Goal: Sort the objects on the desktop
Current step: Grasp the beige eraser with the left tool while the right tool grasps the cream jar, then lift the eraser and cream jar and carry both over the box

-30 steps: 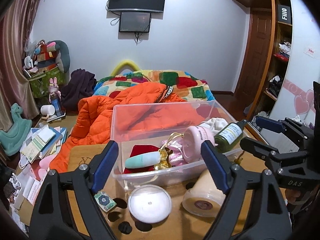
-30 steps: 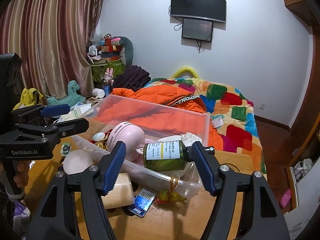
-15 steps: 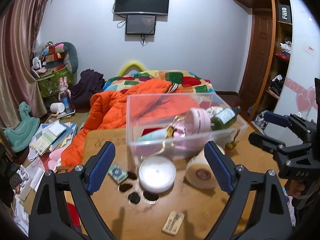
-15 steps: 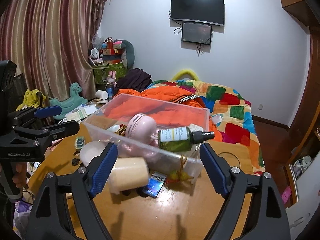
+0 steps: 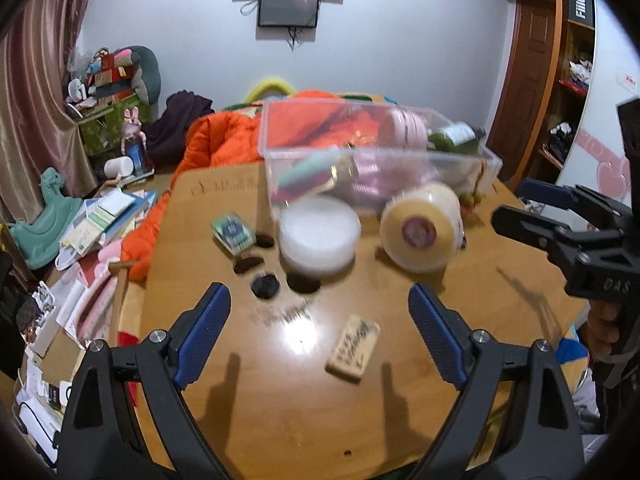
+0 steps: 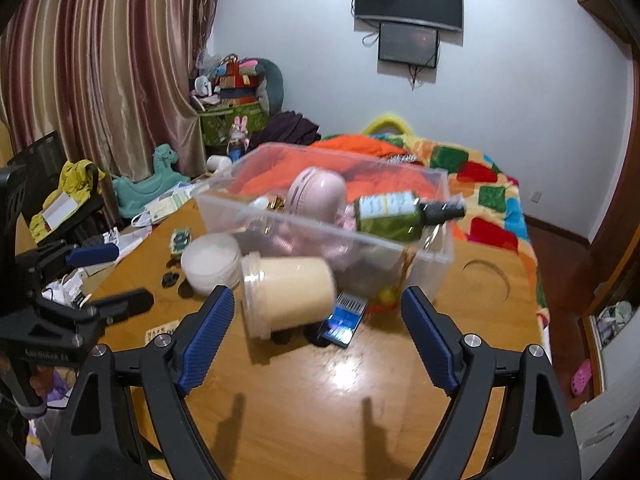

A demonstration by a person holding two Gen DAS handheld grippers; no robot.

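A clear plastic bin point(image 5: 280, 152) point(image 6: 436, 256) stands on the wooden table and holds a pink round item point(image 6: 318, 194), a green bottle point(image 6: 390, 216) and other small things. In front of it lie a cream jar on its side point(image 5: 420, 236) point(image 6: 286, 300), a white round lid box point(image 5: 318, 236) point(image 6: 210, 262), a green patterned card box point(image 5: 233, 233), a tan eraser-like block point(image 5: 353, 346) and a blue card pack point(image 6: 344, 320). My left gripper point(image 5: 320, 336) is open and empty above the near table. My right gripper point(image 6: 316, 340) is open and empty, short of the jar.
Several small dark discs point(image 5: 264, 284) lie near the white box. A bed with an orange jacket point(image 5: 224, 140) lies behind the table. Books and papers point(image 5: 104, 216) clutter the floor at left. A wardrobe point(image 5: 568, 60) stands at right.
Both grippers have pulled back and away from the bin, so more bare table shows in front. The green bottle now lies in the bin. Both stay open.
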